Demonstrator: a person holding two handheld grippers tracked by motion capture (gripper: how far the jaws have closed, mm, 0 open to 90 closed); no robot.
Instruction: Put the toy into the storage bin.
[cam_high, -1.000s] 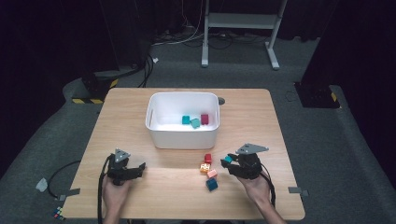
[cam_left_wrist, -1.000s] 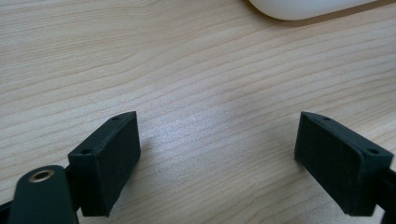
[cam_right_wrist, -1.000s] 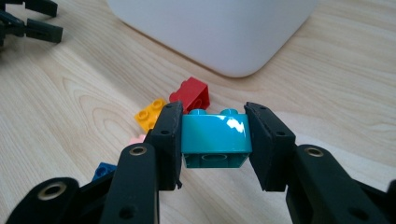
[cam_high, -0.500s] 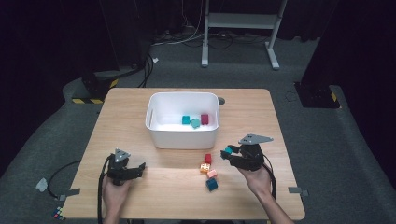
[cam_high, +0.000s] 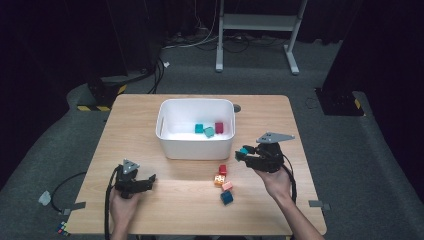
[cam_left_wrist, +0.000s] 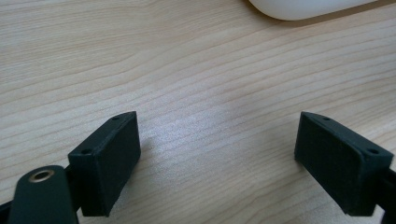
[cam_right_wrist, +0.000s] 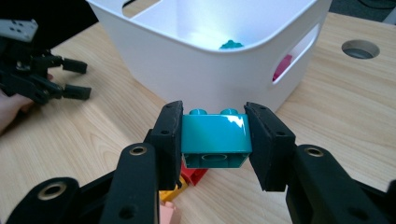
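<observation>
Above wooden table (cam_high: 150, 120) — teal brick (cam_right_wrist: 215, 134) studs-up; long axis spans jaws.

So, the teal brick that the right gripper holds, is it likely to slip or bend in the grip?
Bending seems unlikely: the teal brick looks like hard moulded plastic with crisp edges. Its glossy sides might be slippery, yet the right gripper presses flat pads on two flat, parallel faces, so it probably stays put. It is small and open beneath, so likely light, and its boxy shape should not roll.

Grey carpet floor (cam_high: 350, 165) around a wooden table (cam_high: 135, 115), white stand (cam_high: 257, 22) behind.
</observation>
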